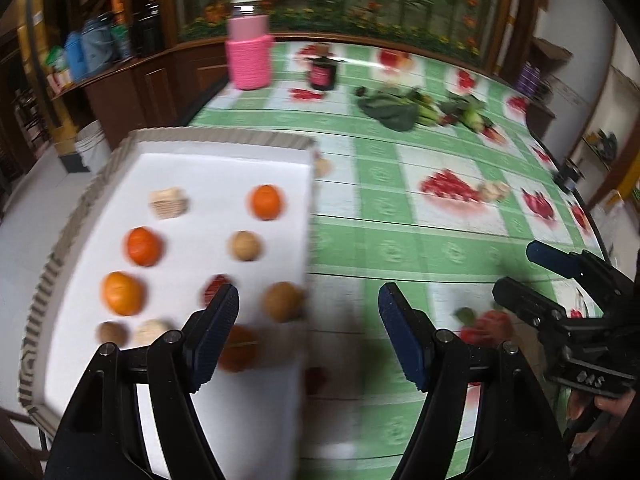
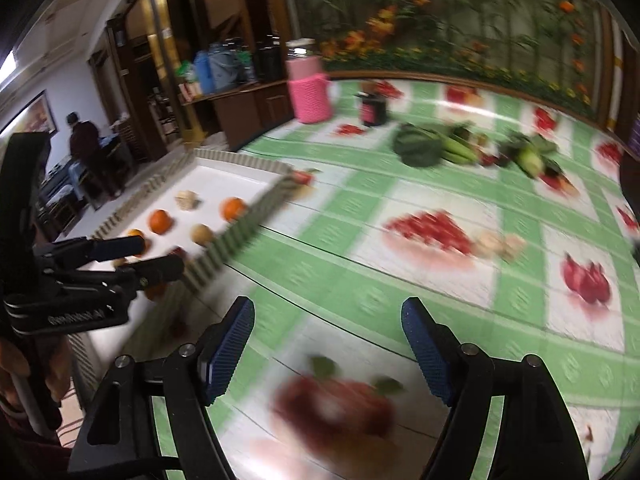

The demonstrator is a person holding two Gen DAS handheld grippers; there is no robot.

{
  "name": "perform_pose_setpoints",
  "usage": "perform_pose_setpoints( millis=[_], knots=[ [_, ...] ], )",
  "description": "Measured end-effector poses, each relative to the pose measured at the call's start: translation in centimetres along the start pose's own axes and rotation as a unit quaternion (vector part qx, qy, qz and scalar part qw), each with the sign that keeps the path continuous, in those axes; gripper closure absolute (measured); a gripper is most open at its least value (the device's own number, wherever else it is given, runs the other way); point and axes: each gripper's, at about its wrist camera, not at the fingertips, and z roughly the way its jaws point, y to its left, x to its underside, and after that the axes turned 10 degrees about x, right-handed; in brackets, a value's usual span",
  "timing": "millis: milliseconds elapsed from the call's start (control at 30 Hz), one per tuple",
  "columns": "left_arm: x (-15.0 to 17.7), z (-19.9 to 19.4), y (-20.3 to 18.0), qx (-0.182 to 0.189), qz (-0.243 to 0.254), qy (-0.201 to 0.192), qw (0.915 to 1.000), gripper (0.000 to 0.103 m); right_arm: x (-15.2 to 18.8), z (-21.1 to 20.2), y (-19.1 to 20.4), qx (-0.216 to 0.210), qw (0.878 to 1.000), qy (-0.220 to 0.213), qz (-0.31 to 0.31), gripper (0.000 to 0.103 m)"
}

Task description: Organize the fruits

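Observation:
A white tray [image 1: 224, 168] with a corrugated rim lies at the table's left. On it lie several oranges [image 1: 266, 201], brown round fruits [image 1: 245, 245], pale lumpy pieces [image 1: 169, 202] and a dark red fruit [image 1: 216, 286]. My left gripper [image 1: 308, 304] is open and empty, hovering over the tray's right edge. My right gripper [image 2: 328, 320] is open and empty above the tablecloth, to the right of the tray [image 2: 256, 208]. It also shows in the left wrist view [image 1: 516, 272]. A pale lumpy piece [image 2: 500, 244] lies on the cloth ahead of it.
The green checked tablecloth [image 1: 400, 208] carries printed red fruit. A pink jar [image 1: 248, 52], a small dark jar [image 1: 322, 74] and leafy vegetables [image 1: 416, 108] stand at the far side. Wooden cabinets and a white bucket [image 1: 94, 144] lie left of the table.

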Motion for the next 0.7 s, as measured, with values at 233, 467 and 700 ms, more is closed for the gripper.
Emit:
perform_pose_setpoints(
  millis=[233,467,700],
  knots=[
    [-1.0,2.0,-4.2,0.034,0.028,0.017,0.9989,0.031,1.6,-0.1,-6.9,0.053,0.998,0.024,0.038,0.025],
    [-2.3,3.7,-6.6,0.055,0.042,0.03,0.9972,0.031,0.8,0.1,-10.1,0.071,0.996,0.025,0.048,0.025],
    [-3.2,4.7,-7.5,0.053,0.05,0.031,0.9969,0.031,-0.1,1.0,-9.9,0.073,0.996,0.026,0.032,0.025]
  ],
)
